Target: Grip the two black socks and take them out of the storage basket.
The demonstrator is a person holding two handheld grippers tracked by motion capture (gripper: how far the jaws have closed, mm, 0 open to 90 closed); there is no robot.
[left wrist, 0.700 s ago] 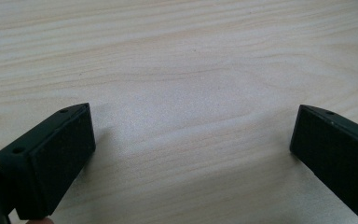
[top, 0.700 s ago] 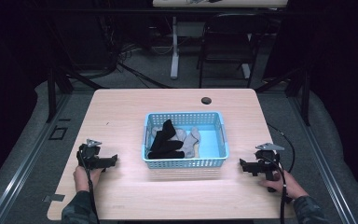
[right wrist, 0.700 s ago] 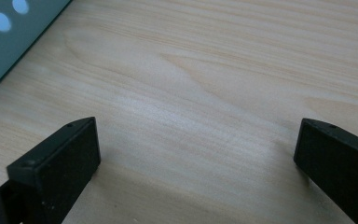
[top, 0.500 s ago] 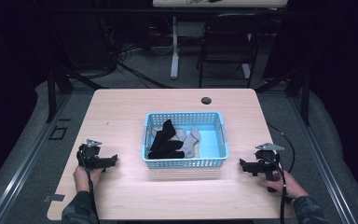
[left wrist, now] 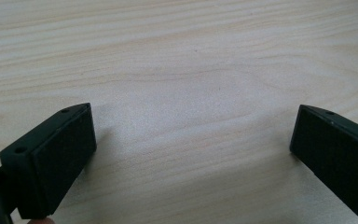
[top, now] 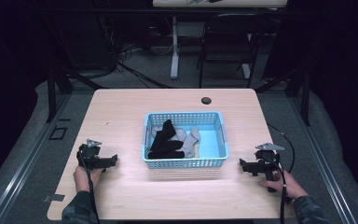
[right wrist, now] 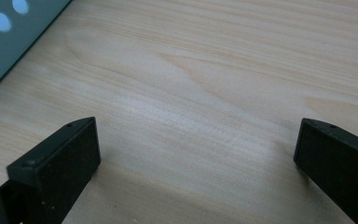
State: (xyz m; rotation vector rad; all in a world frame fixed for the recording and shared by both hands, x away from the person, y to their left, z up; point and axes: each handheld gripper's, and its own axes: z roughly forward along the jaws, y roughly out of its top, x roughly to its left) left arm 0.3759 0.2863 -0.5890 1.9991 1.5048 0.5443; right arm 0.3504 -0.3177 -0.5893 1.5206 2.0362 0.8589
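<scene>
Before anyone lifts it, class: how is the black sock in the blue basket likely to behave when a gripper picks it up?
The black sock lies crumpled and folded over the grey socks, so it is probably soft and would droop from a gripper. It looks thin, so likely light. Since it overlaps the grey ones inside the blue basket, it may drag one along.

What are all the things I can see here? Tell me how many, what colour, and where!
Light wooden table: one, pale wood, centre of the room.
Blue plastic mesh basket: one, light blue, middle of the table.
Black socks: a few, exact count unclear, black, left part of the basket.
Grey socks: a few, exact count unclear, grey, beside the black ones in the basket.
Small dark round object: one, dark, table's far edge.
Dark chair: one, black, on the floor behind the table.
Left gripper: one, black, table's left side, jaws apart.
Right gripper: one, black, table's right side, jaws apart.
</scene>
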